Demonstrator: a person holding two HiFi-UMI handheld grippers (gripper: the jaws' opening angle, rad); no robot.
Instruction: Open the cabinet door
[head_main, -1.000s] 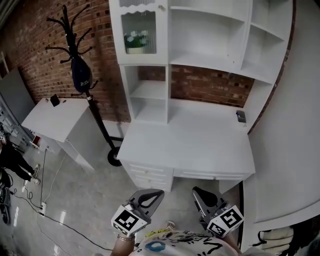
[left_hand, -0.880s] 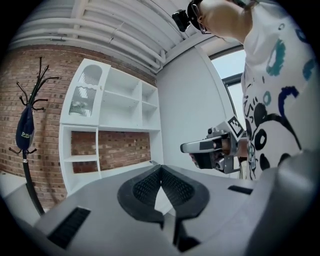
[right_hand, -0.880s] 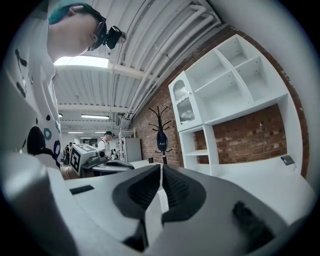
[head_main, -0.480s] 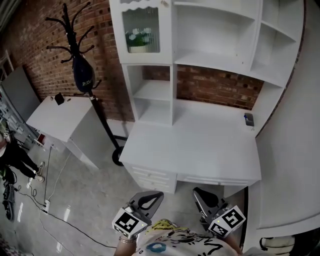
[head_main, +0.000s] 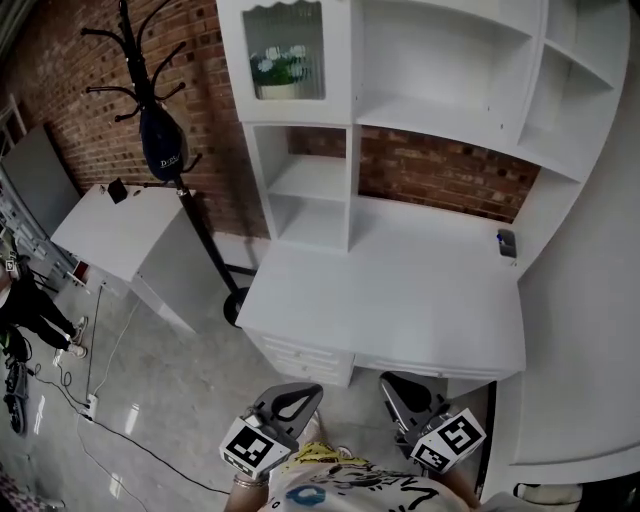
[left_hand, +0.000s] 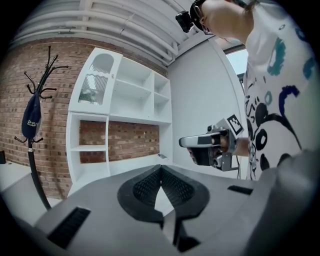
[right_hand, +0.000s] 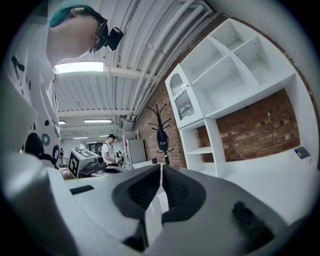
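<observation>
The gripper views show what the head view cannot: left tongs (left_hand: 161, 168) and right tongs (right_hand: 161, 166) clenched, empty. The glass cabinet door (head_main: 286, 52) stands closed, upper left above the table (head_main: 400, 300), well apart.

The cabinet door (head_main: 286, 52) has ribbed glass; the wall (head_main: 440, 176) is rough brick.

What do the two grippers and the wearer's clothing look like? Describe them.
The left gripper and right gripper match: grey bodies, dark ribbed fingers, each with a cube of black-and-white square markers. The person wears a white top printed in black and teal.
</observation>
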